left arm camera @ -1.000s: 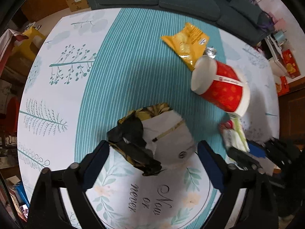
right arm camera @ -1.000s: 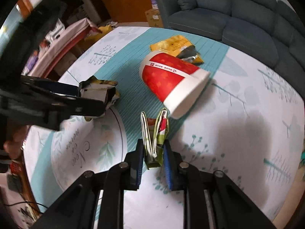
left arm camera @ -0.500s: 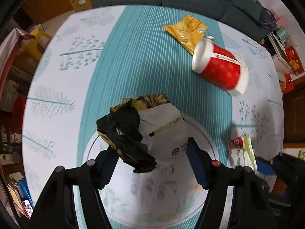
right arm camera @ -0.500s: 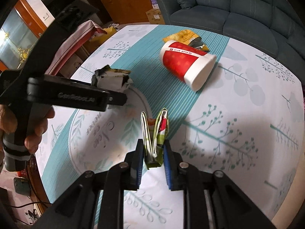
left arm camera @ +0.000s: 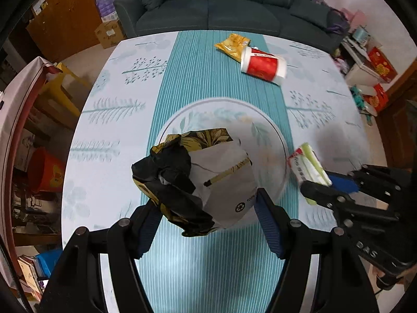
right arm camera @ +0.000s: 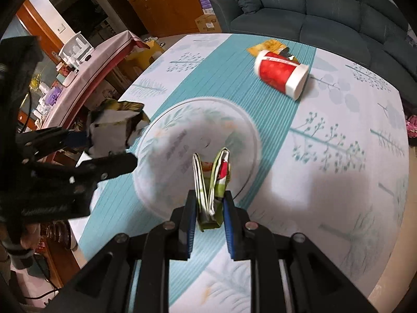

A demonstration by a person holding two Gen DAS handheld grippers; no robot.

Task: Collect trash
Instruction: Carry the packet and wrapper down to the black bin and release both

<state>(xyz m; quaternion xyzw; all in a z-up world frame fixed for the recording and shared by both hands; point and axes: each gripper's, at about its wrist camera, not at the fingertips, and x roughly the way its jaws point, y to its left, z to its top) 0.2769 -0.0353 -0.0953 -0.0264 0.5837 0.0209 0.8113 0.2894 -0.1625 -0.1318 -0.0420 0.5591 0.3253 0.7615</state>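
My left gripper is shut on a crumpled white, black and gold paper bag, held above the round table. The same bag shows at the left of the right wrist view, clamped in the left gripper. My right gripper is shut on a folded green, white and red wrapper, also lifted off the table; the wrapper appears at the right of the left wrist view. A red paper cup lies on its side at the far end, touching a yellow snack bag.
The table carries a teal striped cloth with a white circle in its middle. A dark green sofa stands beyond the far edge. A red bucket and yellow stool are on the floor at left; boxes at right.
The left gripper closed on the paper bag and lifted it off the table, pulling back toward the near side. The right gripper rose and drew back too, holding the wrapper throughout.
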